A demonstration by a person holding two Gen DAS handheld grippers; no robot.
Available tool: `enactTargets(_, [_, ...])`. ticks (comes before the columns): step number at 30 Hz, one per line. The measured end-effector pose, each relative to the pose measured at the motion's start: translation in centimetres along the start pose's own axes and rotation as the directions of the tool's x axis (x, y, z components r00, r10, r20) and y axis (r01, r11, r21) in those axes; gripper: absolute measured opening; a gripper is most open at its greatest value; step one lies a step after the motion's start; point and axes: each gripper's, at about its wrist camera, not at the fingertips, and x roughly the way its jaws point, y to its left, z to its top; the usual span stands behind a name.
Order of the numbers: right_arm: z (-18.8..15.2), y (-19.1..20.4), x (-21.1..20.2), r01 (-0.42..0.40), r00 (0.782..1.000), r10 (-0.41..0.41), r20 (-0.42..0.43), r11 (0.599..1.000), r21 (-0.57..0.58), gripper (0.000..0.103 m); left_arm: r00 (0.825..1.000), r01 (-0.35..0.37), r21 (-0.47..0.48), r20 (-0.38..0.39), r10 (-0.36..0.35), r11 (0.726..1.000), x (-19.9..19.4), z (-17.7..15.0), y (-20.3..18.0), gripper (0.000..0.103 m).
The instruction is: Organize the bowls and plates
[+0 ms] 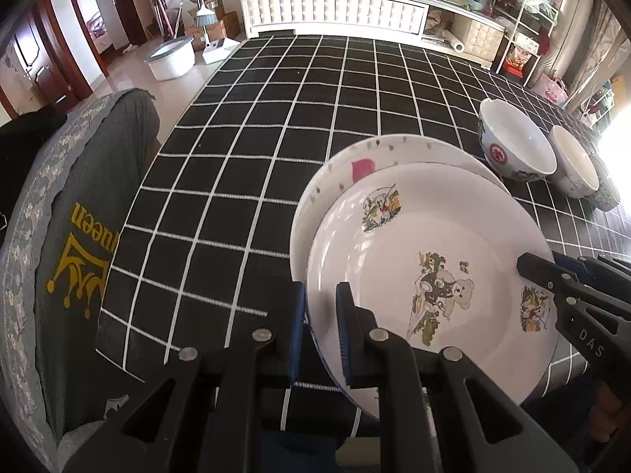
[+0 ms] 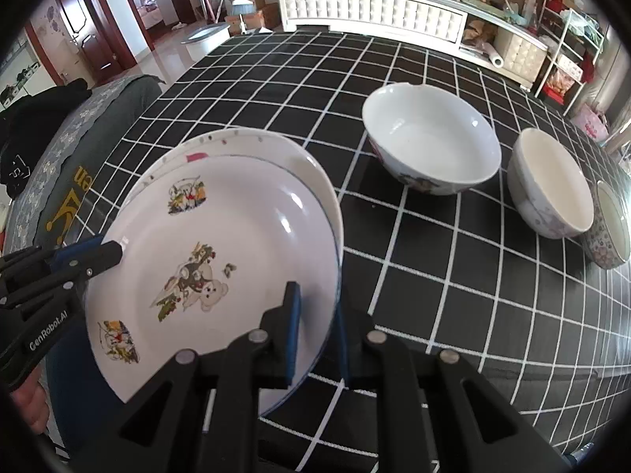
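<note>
A white plate with bear pictures point(image 1: 430, 276) point(image 2: 213, 260) is held over a second white plate with a pink mark point(image 1: 363, 161) point(image 2: 252, 146) that lies on the black checked tablecloth. My left gripper point(image 1: 319, 327) is shut on the bear plate's left rim; it also shows in the right wrist view point(image 2: 114, 252). My right gripper point(image 2: 317, 331) is shut on its right rim; it also shows in the left wrist view point(image 1: 524, 266). A large white bowl point(image 2: 430, 138) point(image 1: 516, 142), a medium white bowl point(image 2: 552, 185) point(image 1: 572, 161) and a small flowered bowl point(image 2: 609, 224) stand to the right.
The table point(image 1: 276, 118) is covered by a black cloth with white grid lines. A chair back with a grey garment point(image 1: 79, 244) stands at the table's left edge. A white cabinet point(image 1: 335, 12) and shelves point(image 1: 528, 31) lie beyond the far edge.
</note>
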Motion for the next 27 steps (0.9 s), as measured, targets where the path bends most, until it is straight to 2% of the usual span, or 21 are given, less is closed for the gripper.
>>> enactTargets(11, [1.3,0.2,1.3,0.030,0.999,-0.030,-0.036,1.000,-0.009,0.021,1.000,0.001,-0.002,0.005,-0.001,1.000,0.8,1.7,0.4,0.014])
enactTargets(15, [1.5,0.1,1.4,0.020,0.999,-0.020,-0.047,1.000,0.003,0.021,1.000,0.022,-0.024,-0.002,-0.022,0.999,0.8,1.9,0.7,0.014])
enactTargets(20, [1.4,-0.3,1.2,0.002,0.999,-0.001,-0.048,1.000,0.016,0.022,1.000,0.028,-0.053,0.003,-0.028,0.998,0.5,1.5,1.2,0.022])
enactTargets(24, [1.3,-0.4,0.6,0.020,0.999,-0.020,-0.035,1.000,0.016,0.025,0.999,0.037,-0.065,0.019,-0.036,0.997,-0.4,0.9,1.3,0.027])
enactTargets(27, [1.0,-0.6,-0.4,0.047,0.999,-0.047,-0.011,0.999,0.020,0.032,0.998,0.051,-0.056,0.042,-0.049,0.997,-1.6,0.7,0.8,0.028])
